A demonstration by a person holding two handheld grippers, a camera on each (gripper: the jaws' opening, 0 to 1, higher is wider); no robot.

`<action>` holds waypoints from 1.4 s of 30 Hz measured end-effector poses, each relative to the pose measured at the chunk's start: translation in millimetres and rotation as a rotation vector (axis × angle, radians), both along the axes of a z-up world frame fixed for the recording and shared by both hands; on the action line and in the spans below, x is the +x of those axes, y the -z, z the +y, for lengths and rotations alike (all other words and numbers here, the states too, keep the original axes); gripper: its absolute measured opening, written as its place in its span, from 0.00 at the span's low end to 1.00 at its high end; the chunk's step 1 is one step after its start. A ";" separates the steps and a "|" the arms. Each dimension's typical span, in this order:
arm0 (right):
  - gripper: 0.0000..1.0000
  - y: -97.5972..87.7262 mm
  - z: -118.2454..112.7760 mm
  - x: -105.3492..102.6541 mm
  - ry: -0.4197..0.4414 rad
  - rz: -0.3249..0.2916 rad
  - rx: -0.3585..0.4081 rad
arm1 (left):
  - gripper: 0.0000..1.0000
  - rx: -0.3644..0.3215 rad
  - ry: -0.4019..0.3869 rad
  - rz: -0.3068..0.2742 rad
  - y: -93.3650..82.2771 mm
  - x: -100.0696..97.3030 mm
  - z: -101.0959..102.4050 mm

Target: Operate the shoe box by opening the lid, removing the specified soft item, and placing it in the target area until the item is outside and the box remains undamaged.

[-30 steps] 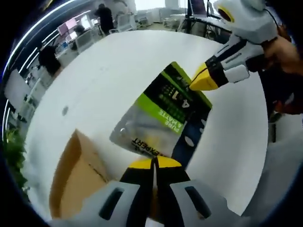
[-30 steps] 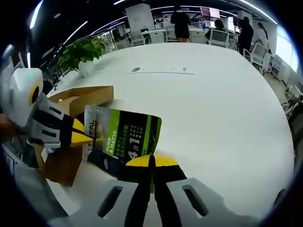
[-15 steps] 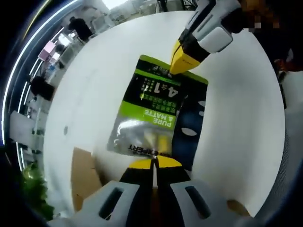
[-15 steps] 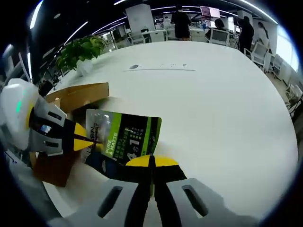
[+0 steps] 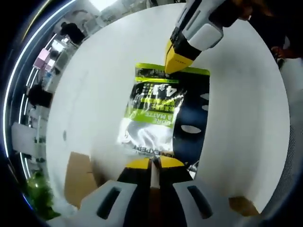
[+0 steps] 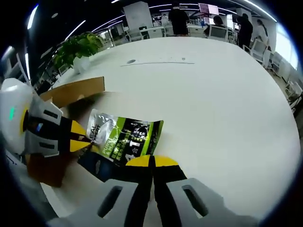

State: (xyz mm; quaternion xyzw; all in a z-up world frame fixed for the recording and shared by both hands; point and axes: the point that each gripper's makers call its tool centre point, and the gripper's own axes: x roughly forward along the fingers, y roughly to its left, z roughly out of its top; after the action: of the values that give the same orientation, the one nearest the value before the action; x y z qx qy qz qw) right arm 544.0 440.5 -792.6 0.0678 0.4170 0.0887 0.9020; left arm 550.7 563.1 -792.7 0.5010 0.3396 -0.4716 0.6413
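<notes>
- Over the white table (image 6: 222, 94), my left tool (image 5: 151, 163) and right tool (image 6: 151, 161) each pinch the pouch (image 5: 163, 116), clear of the shoe box (image 6: 71, 92).
- Placing step, I judge: lower it flat, then release.

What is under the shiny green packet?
Under the packet is the white table. Both grippers pinch its ends: the left gripper and the right gripper. Whether it rests on the table or hangs above it cannot be told.

Bright, even overhead strip lighting. Glare on the white table (image 6: 227, 109) and the crinkled pouch (image 5: 161, 113). Soft shadows under it. Strong fisheye bending; edges smeared, background soft.
</notes>
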 end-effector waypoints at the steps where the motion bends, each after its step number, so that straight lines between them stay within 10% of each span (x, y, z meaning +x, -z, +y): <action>1: 0.00 0.8 -0.9 -0.6 0.009 0.005 0.004 | 0.03 0.001 0.000 -0.003 -1.3 0.4 0.2; 15: 0.00 4.4 -4.1 -1.4 0.038 0.020 -0.005 | 0.09 -0.071 -0.019 0.011 -22.8 -6.3 -0.4; 25: 0.03 4.7 -5.2 -3.5 -0.010 0.014 -0.026 | 0.17 -0.236 -0.143 0.142 -33.7 -20.1 -8.2; 42: 0.04 4.7 -0.6 -2.7 -0.030 0.019 -0.037 | 0.19 -0.369 -0.210 0.129 -74.2 -20.6 7.8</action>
State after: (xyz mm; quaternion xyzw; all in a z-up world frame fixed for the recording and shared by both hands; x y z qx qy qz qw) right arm 541.3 439.9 -797.2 0.0457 0.4280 0.0940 0.8977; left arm 530.1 570.9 -718.5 0.3058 0.3383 -0.4875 0.7446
